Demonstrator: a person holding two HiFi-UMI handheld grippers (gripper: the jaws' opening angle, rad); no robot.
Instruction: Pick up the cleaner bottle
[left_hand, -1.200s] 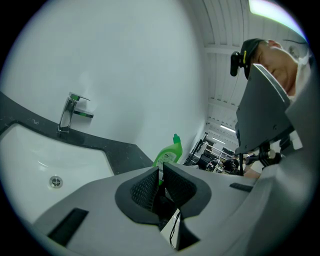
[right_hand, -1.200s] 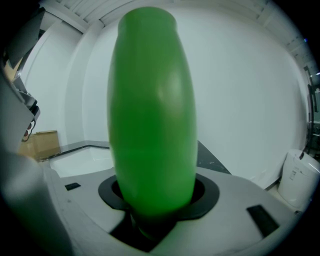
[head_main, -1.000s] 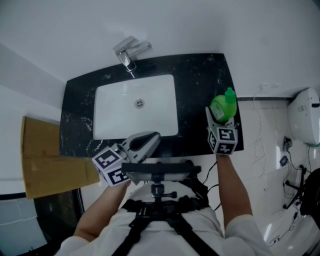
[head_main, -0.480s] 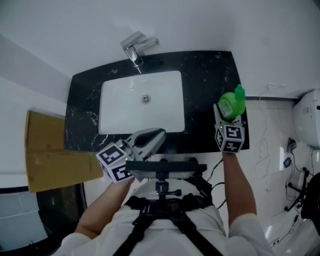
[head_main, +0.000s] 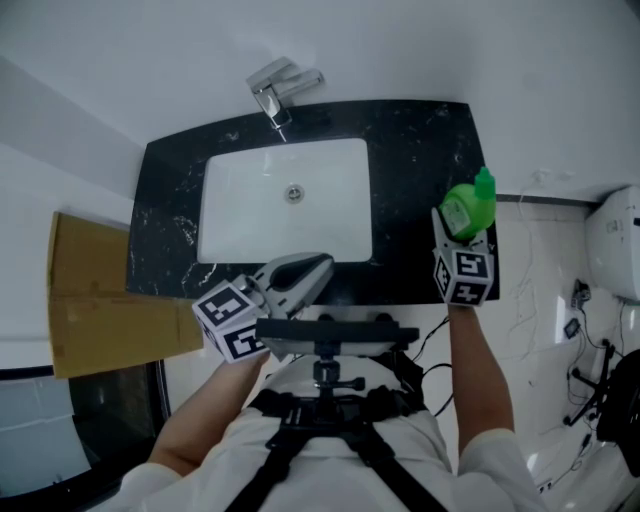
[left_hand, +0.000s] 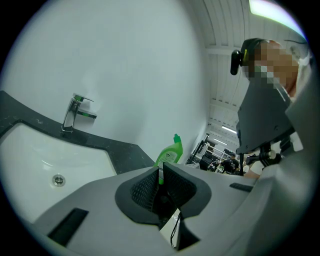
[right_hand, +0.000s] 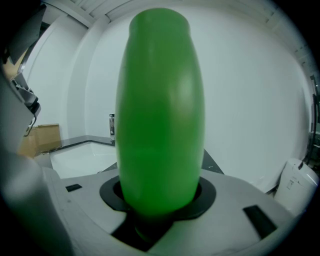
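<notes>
The cleaner bottle (head_main: 466, 207), clamped in the right gripper (head_main: 462, 232), has drifted slightly toward the right of the frame. Its cap now leans to the upper right, reaching the right edge of the black counter (head_main: 420, 150). The sink (head_main: 250, 215) and the left gripper (head_main: 316, 269) have also slid a little rightward in the head view.

Black marble counter (head_main: 420, 150) with white basin (head_main: 250, 225), chrome tap (head_main: 281, 86), white walls (head_main: 450, 40).
</notes>
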